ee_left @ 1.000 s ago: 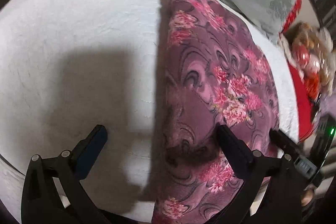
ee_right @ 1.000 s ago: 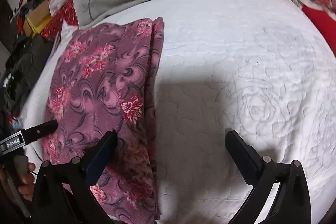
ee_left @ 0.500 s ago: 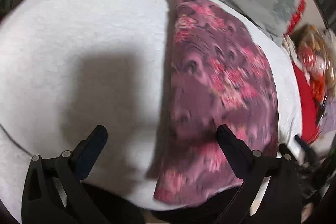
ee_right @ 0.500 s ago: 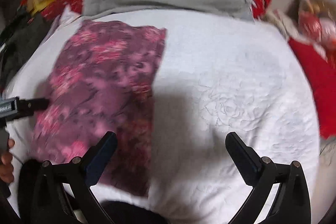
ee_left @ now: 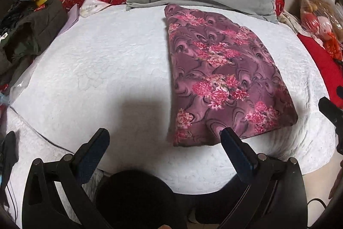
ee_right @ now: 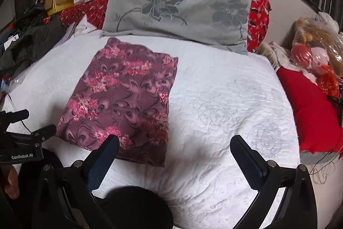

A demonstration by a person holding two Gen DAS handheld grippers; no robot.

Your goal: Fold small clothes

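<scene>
A purple floral garment [ee_left: 223, 78] lies folded into a flat rectangle on the white quilted bed [ee_left: 103, 70]; it also shows in the right wrist view [ee_right: 122, 100]. My left gripper [ee_left: 164, 138] is open and empty, held above the bed's near edge, left of the garment's near corner. My right gripper [ee_right: 174, 144] is open and empty, above the near edge just right of the garment. The left gripper's body [ee_right: 23, 143] shows at the left of the right wrist view.
A grey flowered pillow [ee_right: 180, 12] lies at the head of the bed over a red cover. Dark clothes [ee_left: 32, 31] and boxes pile at the left. A red cushion [ee_right: 310, 111] and bagged toys [ee_right: 315, 53] sit at the right.
Both grippers have pulled back and up from the garment toward the near edge of the bed. Both stay open and empty. The folded garment has not moved.
</scene>
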